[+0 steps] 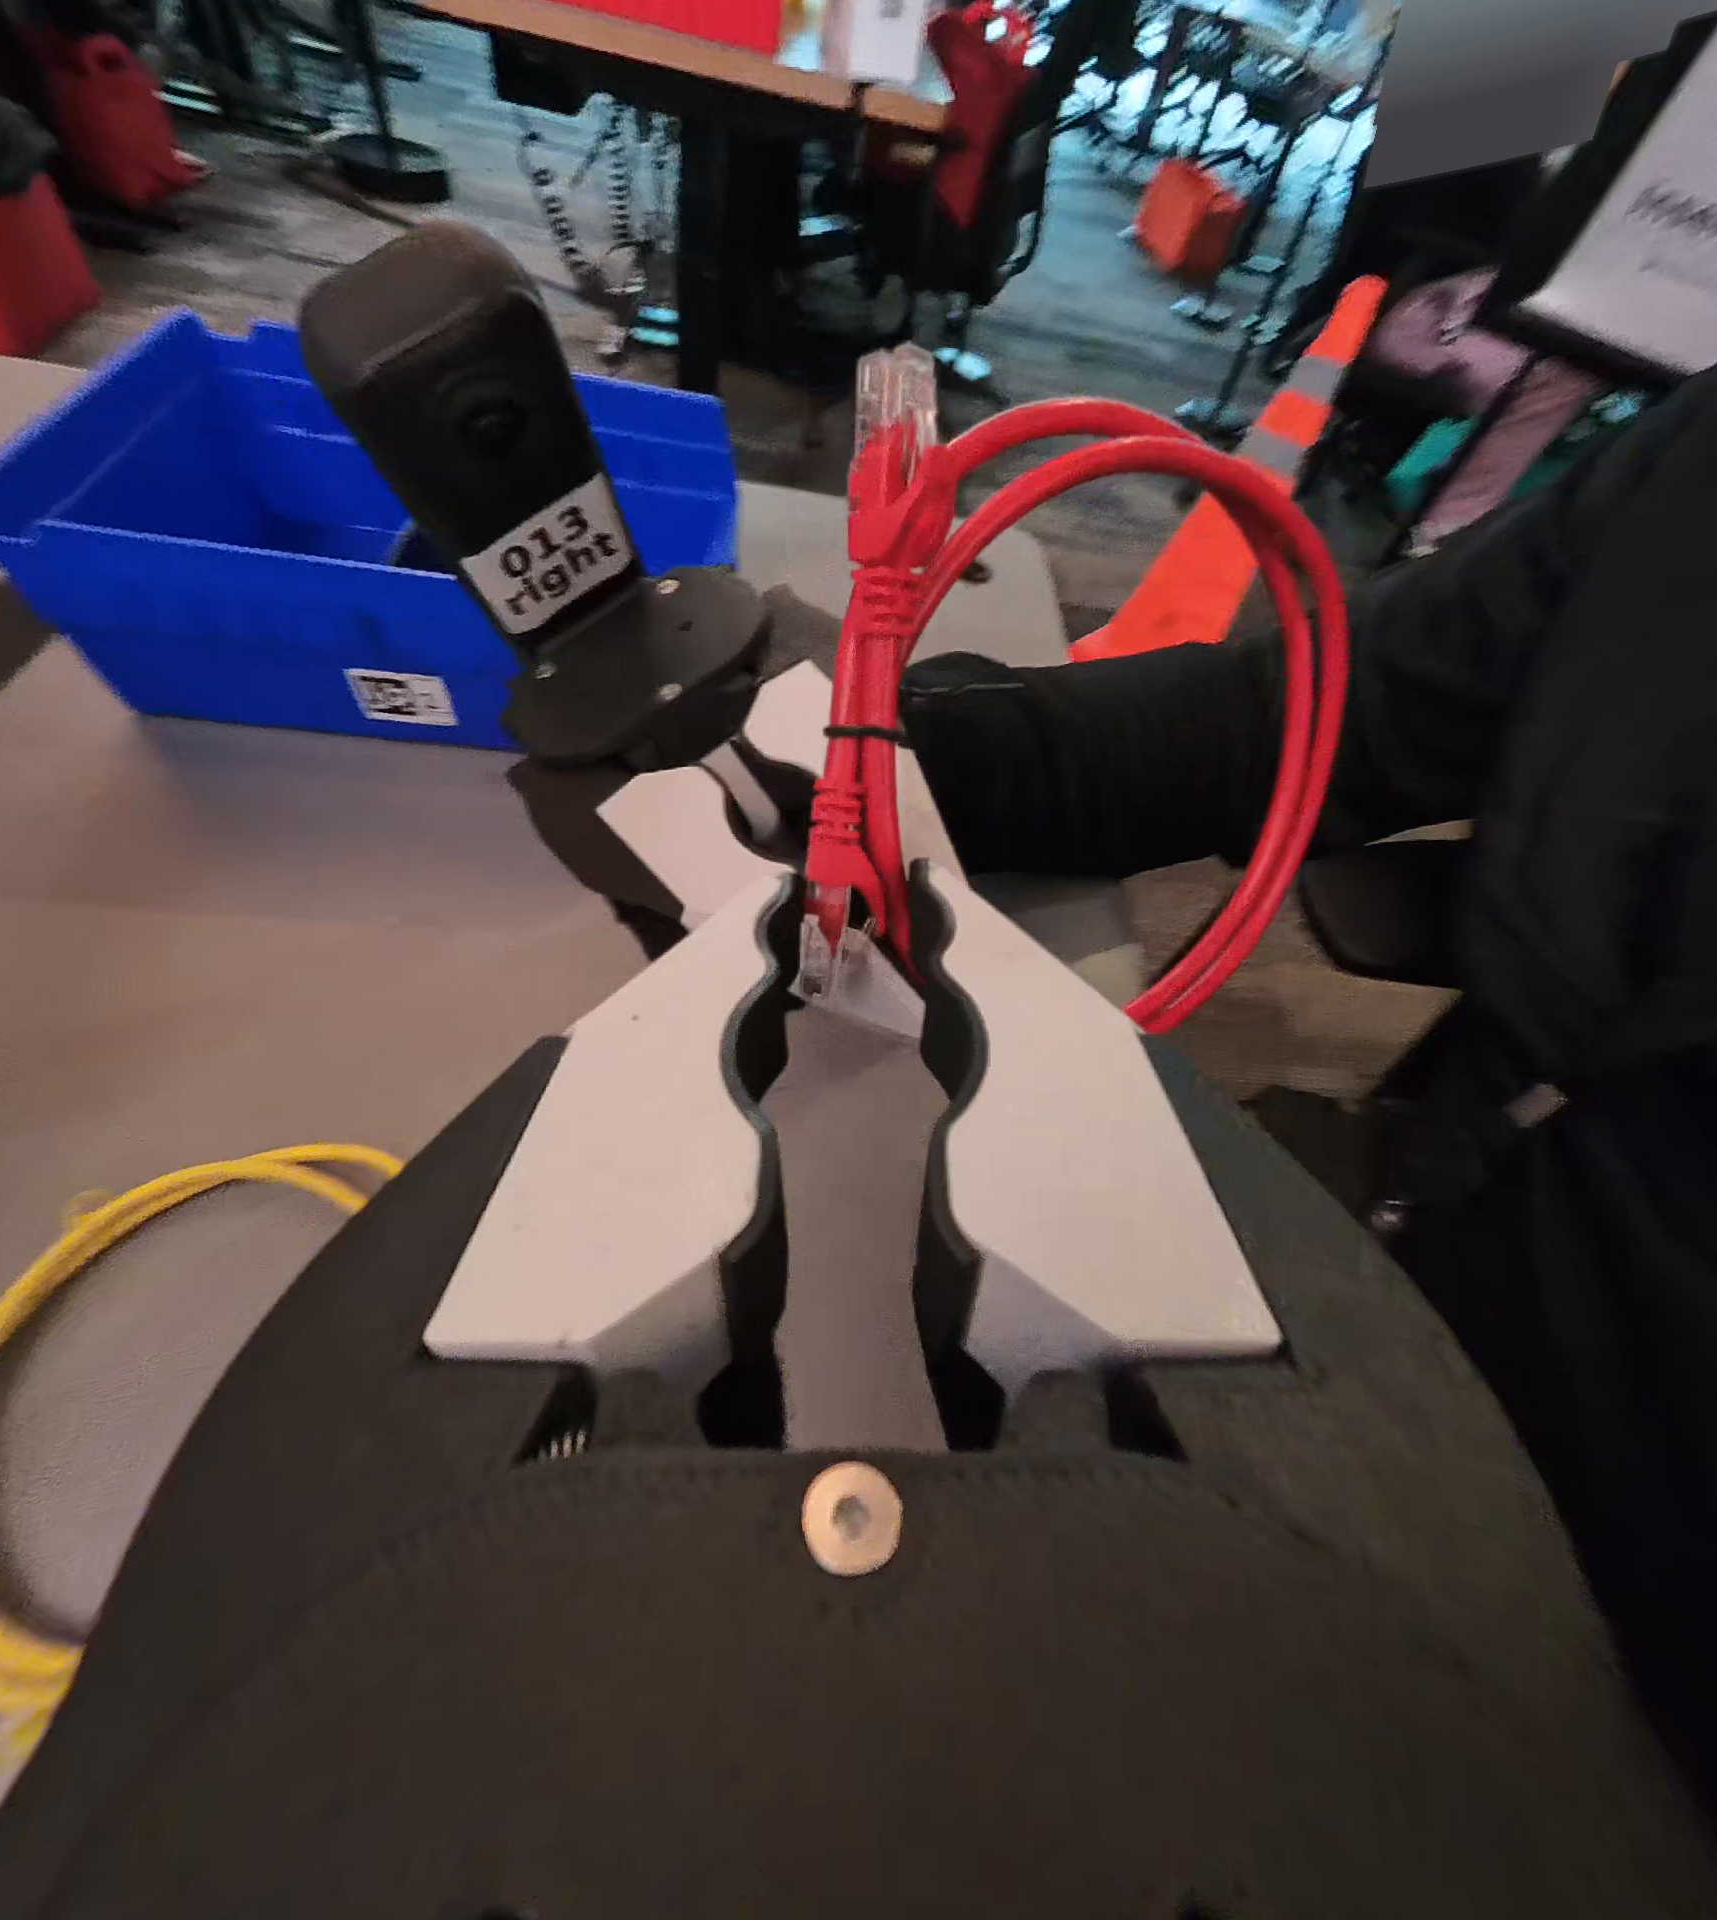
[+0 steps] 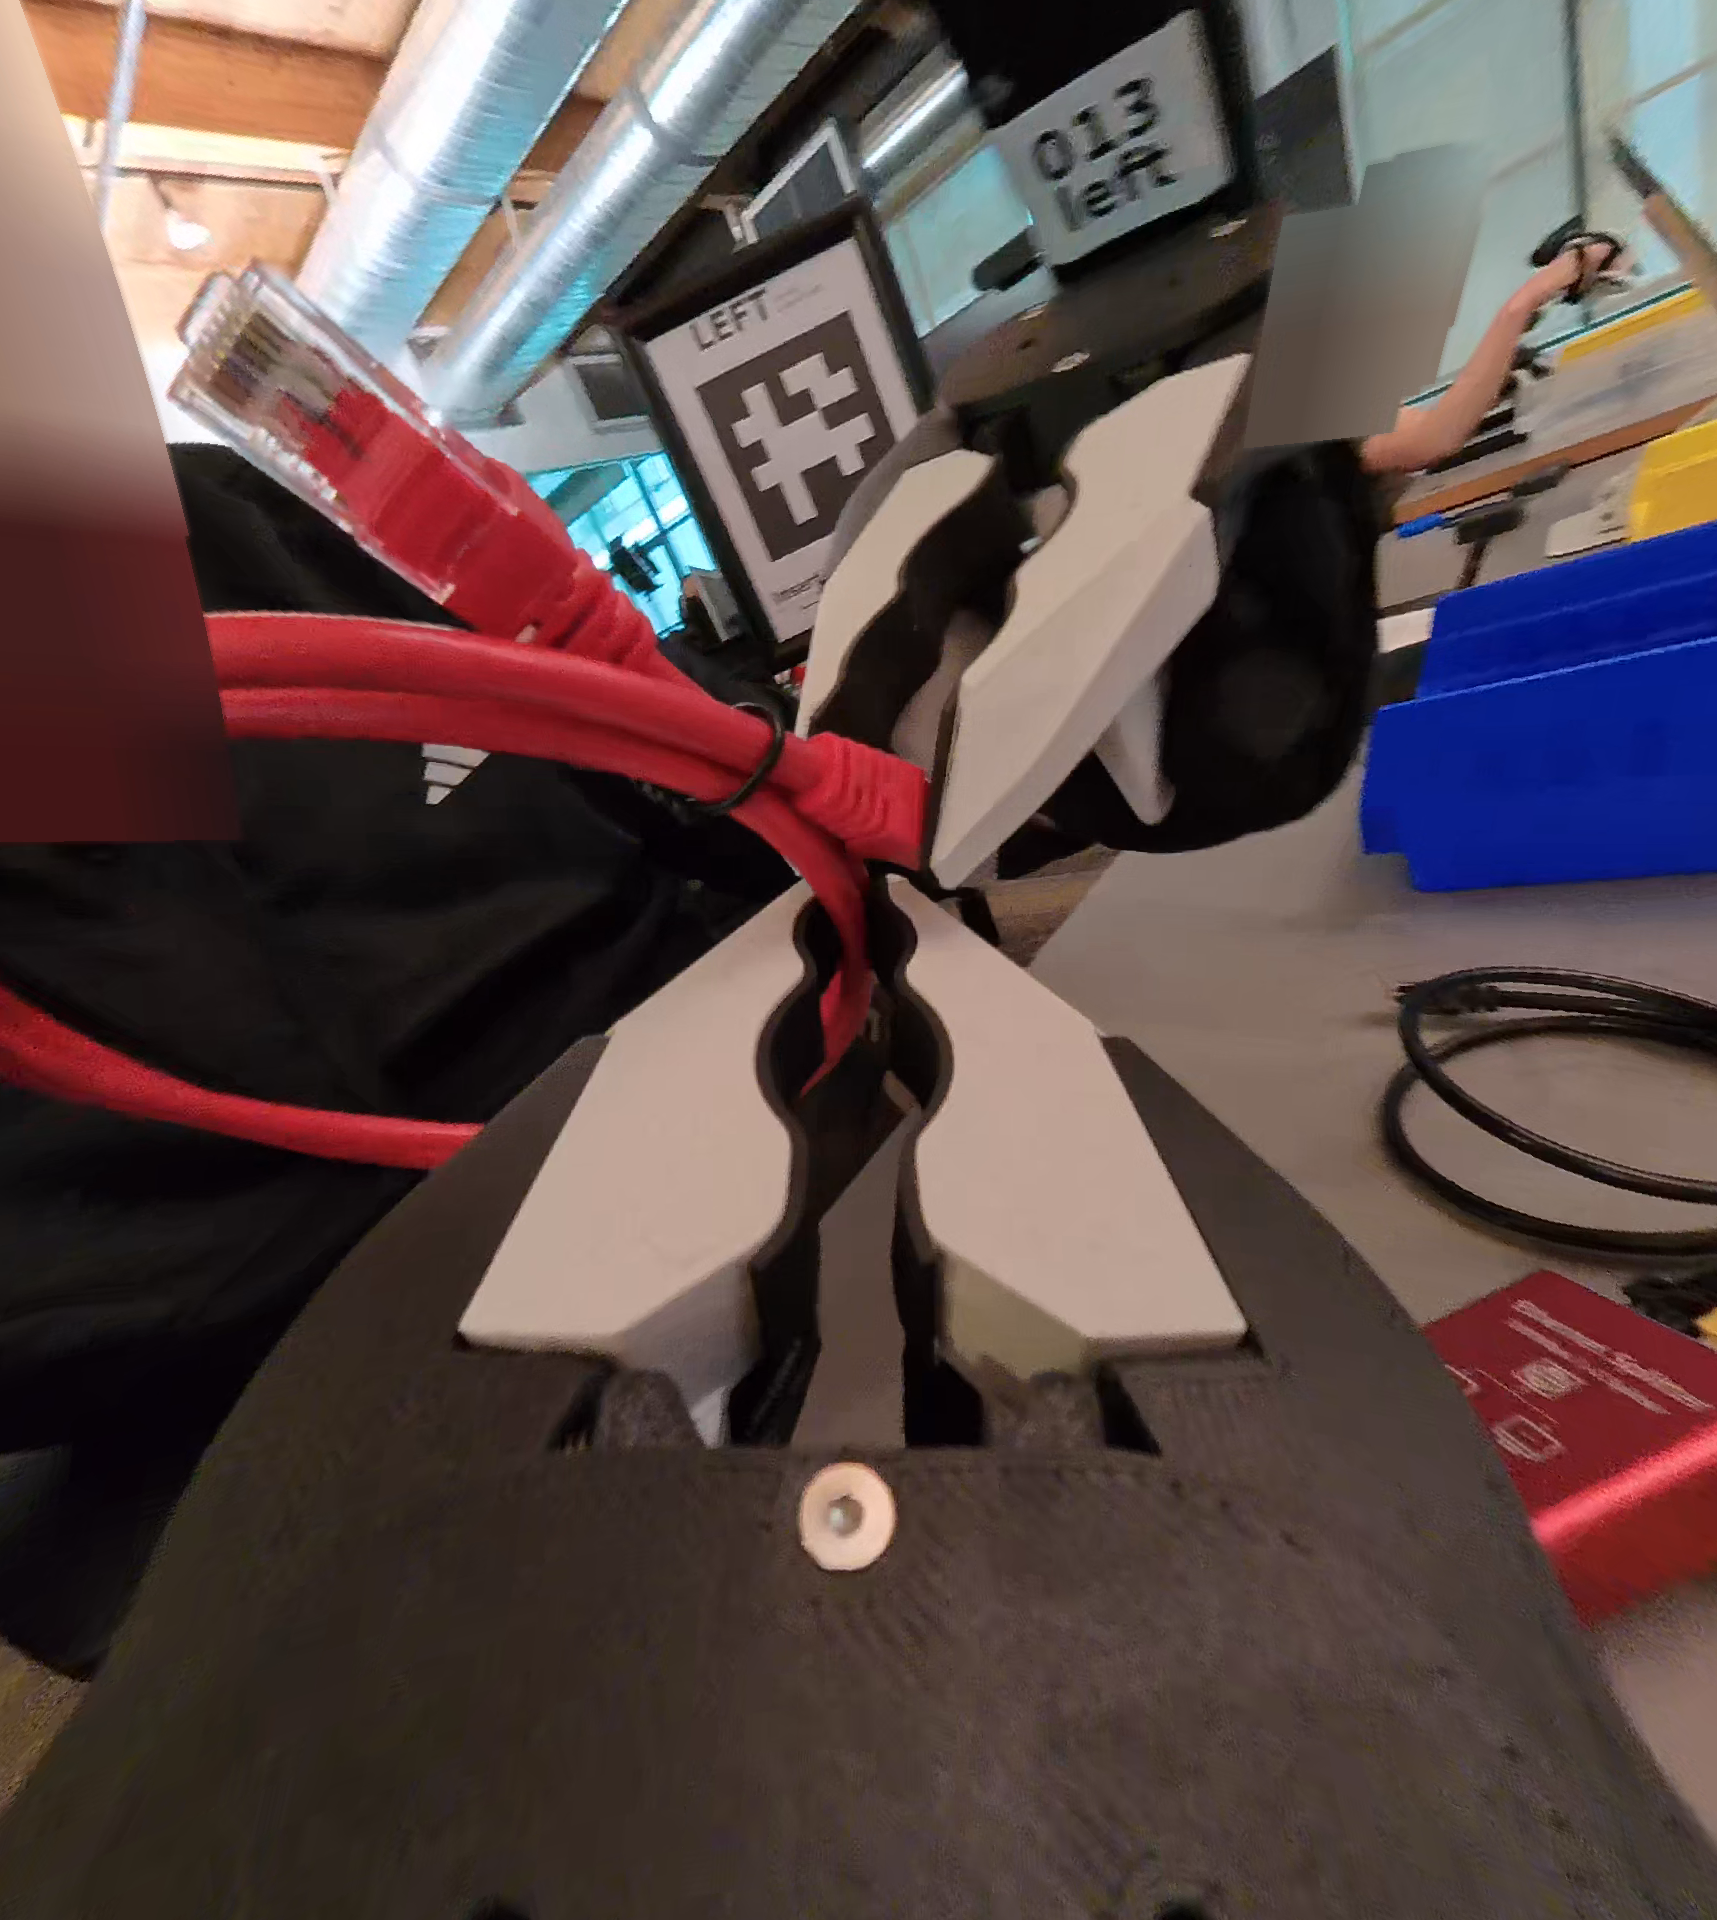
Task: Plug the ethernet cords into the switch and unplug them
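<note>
While both claws meet tip to tip, red cord pinched between

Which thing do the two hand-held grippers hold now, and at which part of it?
Both hold the coiled red ethernet cord. The left hand-held gripper pinches it at one plug end; the right hand-held gripper pinches the cable strands just beside the black tie.

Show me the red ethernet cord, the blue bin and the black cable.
red ethernet cord [image 1: 1327, 665], left wrist view, outer loop.
blue bin [image 1: 241, 613], left wrist view, front wall.
black cable [image 2: 1560, 1153], right wrist view, coil's near edge.
</note>
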Tool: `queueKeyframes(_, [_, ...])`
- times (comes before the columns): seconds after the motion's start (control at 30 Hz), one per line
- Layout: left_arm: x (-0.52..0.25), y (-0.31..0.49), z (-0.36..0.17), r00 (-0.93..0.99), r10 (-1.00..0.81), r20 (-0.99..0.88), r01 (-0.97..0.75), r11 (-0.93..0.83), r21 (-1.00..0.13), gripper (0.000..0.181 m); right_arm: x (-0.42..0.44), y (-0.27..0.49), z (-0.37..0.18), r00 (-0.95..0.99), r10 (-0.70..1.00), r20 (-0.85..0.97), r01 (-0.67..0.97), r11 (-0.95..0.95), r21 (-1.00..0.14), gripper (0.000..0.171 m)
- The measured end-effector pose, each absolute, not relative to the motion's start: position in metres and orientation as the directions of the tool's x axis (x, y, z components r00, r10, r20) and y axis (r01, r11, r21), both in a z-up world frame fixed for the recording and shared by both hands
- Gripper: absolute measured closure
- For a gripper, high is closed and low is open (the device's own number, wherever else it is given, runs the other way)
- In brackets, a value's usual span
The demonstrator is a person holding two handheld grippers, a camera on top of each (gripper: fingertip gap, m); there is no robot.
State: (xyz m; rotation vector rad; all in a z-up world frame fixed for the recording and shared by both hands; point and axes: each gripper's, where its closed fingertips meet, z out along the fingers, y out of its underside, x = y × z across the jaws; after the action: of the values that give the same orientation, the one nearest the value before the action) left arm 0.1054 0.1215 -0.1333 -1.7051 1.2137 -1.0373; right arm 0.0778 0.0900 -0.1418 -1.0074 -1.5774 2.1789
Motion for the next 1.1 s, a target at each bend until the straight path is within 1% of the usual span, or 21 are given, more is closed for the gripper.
queueKeyframes(0.17, [0.111, 0.102, -0.128, 0.057, -0.956, 0.287, -0.231, -0.292, -0.928, 0.166, 0.09, 0.07, -0.139, -0.811, 0.45, -0.373, 0.213, -0.366, -0.906, 0.168])
queueKeyframes(0.27, [0.114, 0.081, -0.118, -0.079, -0.944, 0.32, -0.174, -0.303, -0.937, 0.168, 0.105, 0.051, -0.138, -0.873, 0.374, -0.313, 0.204, -0.302, -0.931, 0.168])
queueKeyframes(0.4, [0.123, 0.08, -0.125, -0.036, -0.948, 0.317, -0.197, -0.305, -0.932, 0.168, 0.107, 0.044, -0.139, -0.882, 0.354, -0.311, 0.215, -0.284, -0.934, 0.167])
queueKeyframes(0.47, [0.117, 0.09, -0.126, 0.03, -0.941, 0.337, -0.181, -0.337, -0.924, 0.168, 0.098, 0.057, -0.142, -0.84, 0.439, -0.32, 0.206, -0.289, -0.935, 0.167])
queueKeyframes(0.5, [0.112, 0.098, -0.126, 0.079, -0.938, 0.339, -0.165, -0.347, -0.923, 0.168, 0.09, 0.071, -0.144, -0.788, 0.523, -0.324, 0.193, -0.29, -0.937, 0.164])
queueKeyframes(0.57, [0.096, 0.117, -0.128, 0.185, -0.912, 0.366, -0.135, -0.393, -0.91, 0.168, 0.079, 0.111, -0.149, -0.633, 0.692, -0.348, 0.175, -0.31, -0.935, 0.147])
queueKeyframes(0.6, [0.087, 0.126, -0.128, 0.235, -0.897, 0.375, -0.105, -0.407, -0.907, 0.168, 0.079, 0.13, -0.149, -0.562, 0.747, -0.355, 0.158, -0.324, -0.933, 0.144])
queueKeyframes(0.67, [0.068, 0.143, -0.133, 0.347, -0.858, 0.379, -0.086, -0.431, -0.898, 0.168, 0.084, 0.171, -0.15, -0.373, 0.861, -0.345, 0.126, -0.321, -0.939, 0.144])
queueKeyframes(0.73, [0.054, 0.151, -0.134, 0.408, -0.829, 0.382, -0.065, -0.444, -0.894, 0.168, 0.097, 0.197, -0.138, -0.232, 0.94, -0.251, 0.05, -0.246, -0.968, 0.145])
queueKeyframes(0.8, [0.043, 0.159, -0.14, 0.475, -0.797, 0.374, -0.08, -0.462, -0.883, 0.168, 0.11, 0.208, -0.122, -0.116, 0.984, -0.136, 0.006, -0.136, -0.991, 0.146])
queueKeyframes(0.87, [0.036, 0.164, -0.145, 0.526, -0.766, 0.371, -0.093, -0.485, -0.869, 0.169, 0.119, 0.208, -0.105, 0.004, 0.999, 0.053, -0.01, 0.053, -0.999, 0.143])
queueKeyframes(0.9, [0.034, 0.166, -0.15, 0.552, -0.757, 0.35, -0.13, -0.492, -0.861, 0.169, 0.12, 0.203, -0.1, 0.057, 0.984, 0.169, 0.02, 0.168, -0.986, 0.141])
queueKeyframes(1.0, [0.032, 0.17, -0.159, 0.613, -0.73, 0.303, -0.198, -0.513, -0.835, 0.168, 0.113, 0.181, -0.095, 0.125, 0.864, 0.489, 0.161, 0.468, -0.869, 0.139])
queueKeyframes(1.1, [0.043, 0.167, -0.164, 0.603, -0.744, 0.288, -0.254, -0.521, -0.815, 0.168, 0.089, 0.172, -0.123, 0.082, 0.736, 0.672, 0.362, 0.606, -0.708, 0.136])
